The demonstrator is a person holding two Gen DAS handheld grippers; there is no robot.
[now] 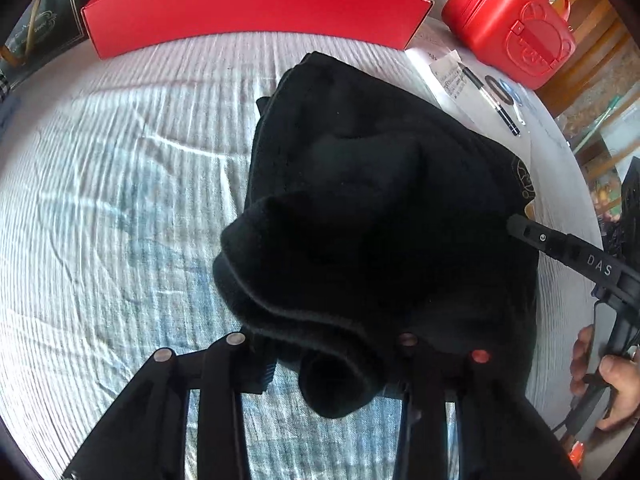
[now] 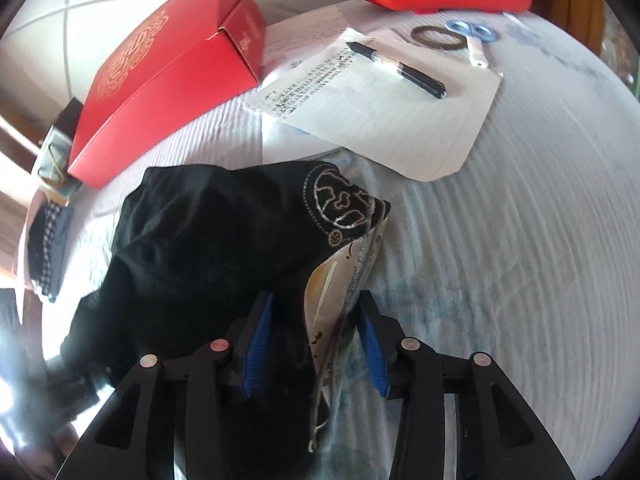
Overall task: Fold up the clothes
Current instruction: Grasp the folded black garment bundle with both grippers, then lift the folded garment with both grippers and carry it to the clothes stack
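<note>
Your left gripper [image 1: 332, 360] seems clamped on the black garment [image 1: 380, 208], heaped mid-table [image 1: 120, 200]; your right gripper [image 2: 316, 344] gapes around its hem. Red box [image 2: 160, 92], paper [image 2: 384, 120] and pen [image 2: 396, 69] crowd the far edge.

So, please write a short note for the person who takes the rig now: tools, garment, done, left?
Left tool: a fold of the black garment sits between its fingers; grip unclear.
Right tool: open around the garment's edge with the printed lining.
Garment lies bunched on the striped bedsheet, near the red box and paper.
Done: partly gathered only.
Left: flatten, fold neatly.
</note>
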